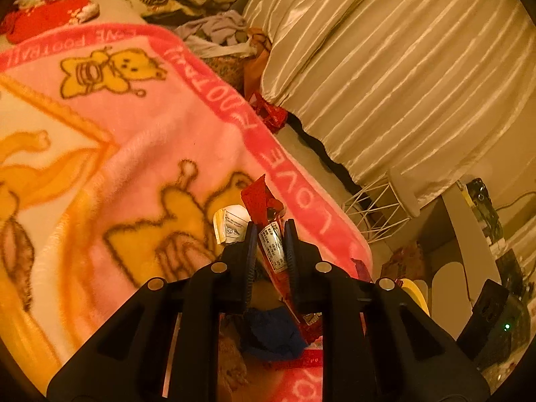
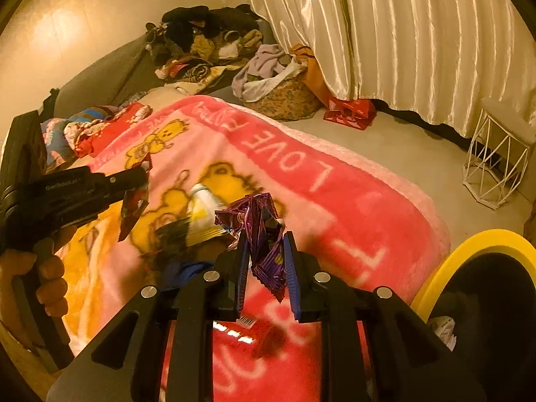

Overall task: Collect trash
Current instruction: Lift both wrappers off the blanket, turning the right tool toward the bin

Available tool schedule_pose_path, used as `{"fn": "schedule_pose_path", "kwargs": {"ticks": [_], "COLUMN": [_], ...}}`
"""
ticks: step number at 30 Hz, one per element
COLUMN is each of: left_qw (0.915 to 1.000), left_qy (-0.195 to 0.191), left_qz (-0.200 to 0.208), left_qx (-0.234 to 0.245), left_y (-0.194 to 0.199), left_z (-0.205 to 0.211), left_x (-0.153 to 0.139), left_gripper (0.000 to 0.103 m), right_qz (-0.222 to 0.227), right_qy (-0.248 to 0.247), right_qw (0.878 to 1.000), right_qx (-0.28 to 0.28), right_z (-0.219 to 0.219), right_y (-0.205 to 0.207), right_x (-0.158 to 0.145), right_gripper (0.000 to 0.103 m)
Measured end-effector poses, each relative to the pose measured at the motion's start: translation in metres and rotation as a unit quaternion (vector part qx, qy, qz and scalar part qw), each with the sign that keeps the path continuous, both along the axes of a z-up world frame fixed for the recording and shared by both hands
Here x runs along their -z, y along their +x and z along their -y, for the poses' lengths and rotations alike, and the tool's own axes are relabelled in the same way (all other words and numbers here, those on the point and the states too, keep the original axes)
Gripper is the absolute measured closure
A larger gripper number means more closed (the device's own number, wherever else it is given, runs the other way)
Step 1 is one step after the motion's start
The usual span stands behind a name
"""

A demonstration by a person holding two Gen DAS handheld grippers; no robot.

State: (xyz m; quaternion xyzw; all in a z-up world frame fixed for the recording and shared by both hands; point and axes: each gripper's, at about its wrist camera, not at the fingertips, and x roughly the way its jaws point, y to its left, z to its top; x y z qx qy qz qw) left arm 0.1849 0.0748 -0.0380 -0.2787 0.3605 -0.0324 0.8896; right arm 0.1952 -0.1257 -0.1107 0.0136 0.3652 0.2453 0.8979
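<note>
Your left tongs (image 1: pixel 270 234) pinch a red wrapper (image 1: pixel 273 244) and your right tongs (image 2: pixel 266 251) clamp a purple wrapper (image 2: pixel 264 234), both lifted above the bed (image 2: pixel 351 201). Both grips catch thin foil edges, so a quick swing toward the yellow bin (image 2: pixel 482 244) could slip one loose. More trash (image 2: pixel 204 214) lies on the blanket.

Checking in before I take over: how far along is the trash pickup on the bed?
Nothing shows as binned yet. In hand: left gripper is shut on a red wrapper, right gripper on a purple wrapper. Left: a white-yellow packet on the blanket; both wrappers must go to the yellow-rimmed bin.
</note>
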Motion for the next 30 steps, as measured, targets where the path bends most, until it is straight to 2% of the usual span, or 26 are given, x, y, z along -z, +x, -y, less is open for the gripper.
{"fn": "schedule_pose_path", "kwargs": {"ticks": [13,30], "left_qw": [0.9992,0.9959], "left_qy": [0.026,0.047], "left_qz": [0.018,0.04], "left_qx": [0.024,0.067], "left_y": [-0.022,-0.035], "left_z": [0.021,0.063], "left_x": [-0.015,-0.035], "left_gripper": [0.091,0.091], "right_qz": [0.013,0.021], "right_qy": [0.017,0.031], "right_qw": [1.0,0.999], "right_qx": [-0.005,0.026], "right_z": [0.007,0.038], "right_y": [-0.035,-0.056], "right_x": [-0.015,-0.022], "right_gripper": [0.083,0.083]}}
